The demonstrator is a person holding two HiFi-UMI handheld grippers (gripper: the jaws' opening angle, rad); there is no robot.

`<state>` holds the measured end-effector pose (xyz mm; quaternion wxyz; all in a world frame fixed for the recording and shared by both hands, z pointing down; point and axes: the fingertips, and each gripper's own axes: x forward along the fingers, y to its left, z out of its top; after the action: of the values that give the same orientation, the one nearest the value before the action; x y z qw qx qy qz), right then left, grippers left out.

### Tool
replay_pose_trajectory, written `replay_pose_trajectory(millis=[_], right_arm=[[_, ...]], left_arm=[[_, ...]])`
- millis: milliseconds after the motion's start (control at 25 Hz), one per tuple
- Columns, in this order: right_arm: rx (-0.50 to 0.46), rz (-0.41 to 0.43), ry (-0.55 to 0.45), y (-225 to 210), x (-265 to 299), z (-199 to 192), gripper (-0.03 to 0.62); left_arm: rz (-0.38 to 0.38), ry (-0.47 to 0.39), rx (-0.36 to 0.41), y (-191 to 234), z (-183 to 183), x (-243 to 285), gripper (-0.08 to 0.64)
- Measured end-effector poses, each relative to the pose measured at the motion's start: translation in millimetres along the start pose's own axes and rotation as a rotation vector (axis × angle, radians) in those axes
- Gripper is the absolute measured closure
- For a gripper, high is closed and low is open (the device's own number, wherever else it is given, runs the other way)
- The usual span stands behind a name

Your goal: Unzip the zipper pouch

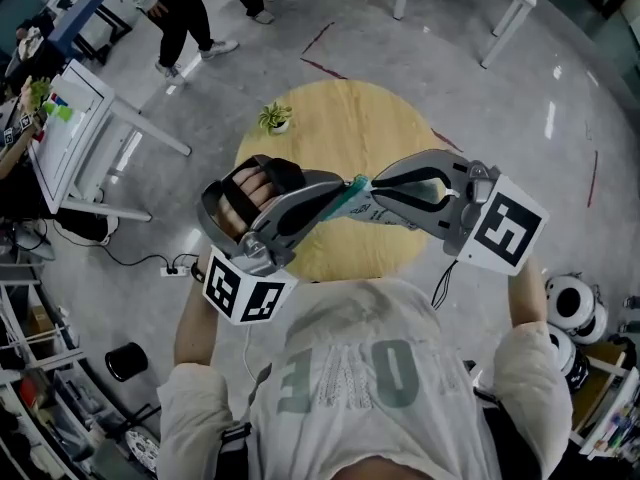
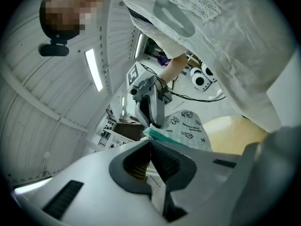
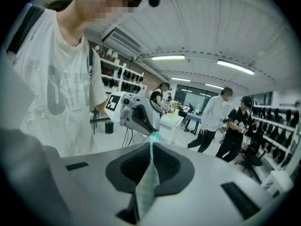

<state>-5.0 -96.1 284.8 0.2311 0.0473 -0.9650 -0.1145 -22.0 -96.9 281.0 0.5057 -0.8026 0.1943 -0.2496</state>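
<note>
Looked steeply down past a pale shirt (image 1: 372, 368) with big faded lettering, nearest of all. Found both tools raised just beyond it, tips nose to nose over the round wooden counter (image 1: 330, 118).

Caught the left tool (image 2: 150, 141) squeezed right together, ribbed pads meeting, nipped on the teal zipper edge of the zipper pouch (image 2: 189, 128). Caught the right tool (image 3: 151, 146) squeezed together as well, with a strip of teal checked fabric from the pouch pinched between its pads and trailing back toward the lens.

Spotted the pouch itself up in the air, strung between the two tips and clear of the counter. Made out white cloth with small dark doodles, teal along the zip edge. Could not tell how far the zip stood open.

Noted a small potted plant (image 1: 274, 118) on the far side of the counter, well apart from the pouch. Picked out people (image 1: 185, 13) standing on the grey floor (image 1: 500, 118) beyond, away from the counter.
</note>
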Motion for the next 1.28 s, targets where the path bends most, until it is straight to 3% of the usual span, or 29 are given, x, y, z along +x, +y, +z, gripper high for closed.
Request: replay_pose_trajectory(millis=[120, 240, 400, 440, 520, 720, 1280], right_arm=[[0.105, 0.009, -0.090, -4.0, 0.4, 5.4, 0.551], [0.169, 0.067, -0.134, -1.0, 1.9, 7.2, 0.420], [0.247, 0.152, -0.179, 1.3, 9.0, 8.3, 0.436], [0.255, 0.167, -0.185, 0.9, 10.6, 8.4, 0.495], [0.253, 0.185, -0.187, 0.2, 12.6, 8.2, 0.539], [0.218, 0.156, -0.195, 2.2, 11.2, 4.5, 0.552], [0.259, 0.038, -0.245, -14.8, -5.0, 1.5, 0.557]], left_arm=[[0.031, -0.010, 0.010, 8.1, 3.4, -4.5, 0.532], [0.030, -0.014, 0.019, 9.2, 6.1, -3.7, 0.532], [0.029, -0.021, 0.010, 8.8, 9.1, -5.9, 0.532], [0.027, -0.020, 0.010, 8.5, 8.7, -6.5, 0.532], [0.018, -0.015, 0.011, 7.6, 6.2, -6.3, 0.534], [0.002, -0.003, -0.004, 1.3, 6.0, -4.5, 0.534], [-0.053, 0.045, -0.043, -16.5, -17.0, -13.5, 0.534]])
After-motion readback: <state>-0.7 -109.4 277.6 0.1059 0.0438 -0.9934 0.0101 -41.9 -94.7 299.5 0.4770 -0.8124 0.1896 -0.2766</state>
